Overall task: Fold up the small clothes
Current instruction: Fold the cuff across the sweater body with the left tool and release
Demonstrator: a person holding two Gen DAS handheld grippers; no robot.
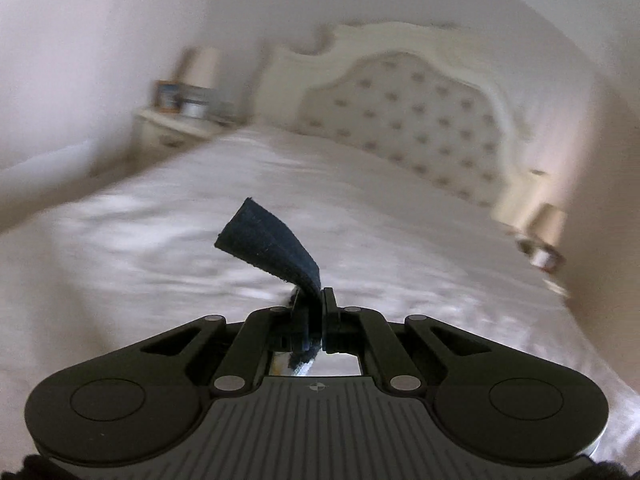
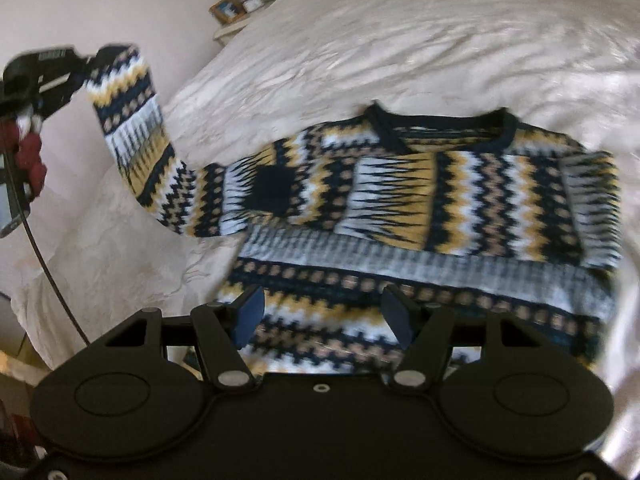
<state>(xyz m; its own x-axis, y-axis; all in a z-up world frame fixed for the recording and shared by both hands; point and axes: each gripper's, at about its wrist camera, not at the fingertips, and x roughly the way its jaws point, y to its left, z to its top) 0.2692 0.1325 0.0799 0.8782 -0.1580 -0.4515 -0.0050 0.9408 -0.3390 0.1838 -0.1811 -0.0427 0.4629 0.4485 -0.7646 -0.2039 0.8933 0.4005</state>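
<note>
A patterned knit sweater (image 2: 420, 216) is spread across the white bed (image 2: 400, 40), filling the middle of the right wrist view. Its sleeve (image 2: 132, 128) is lifted at the upper left, the dark cuff (image 1: 272, 244) clamped in the left tongs (image 1: 320, 312). The right tongs (image 2: 322, 316) are held apart above the hem. The knit is judged soft, limp and fairly light; cuffs, hem and shoulders are the best holds.

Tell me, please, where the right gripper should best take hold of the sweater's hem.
Probably the hem's near left corner, coming from above with the open right gripper. The sweater lies flat on the bed, and that edge is nearest its fingers. The left gripper already holds the cuff.
</note>
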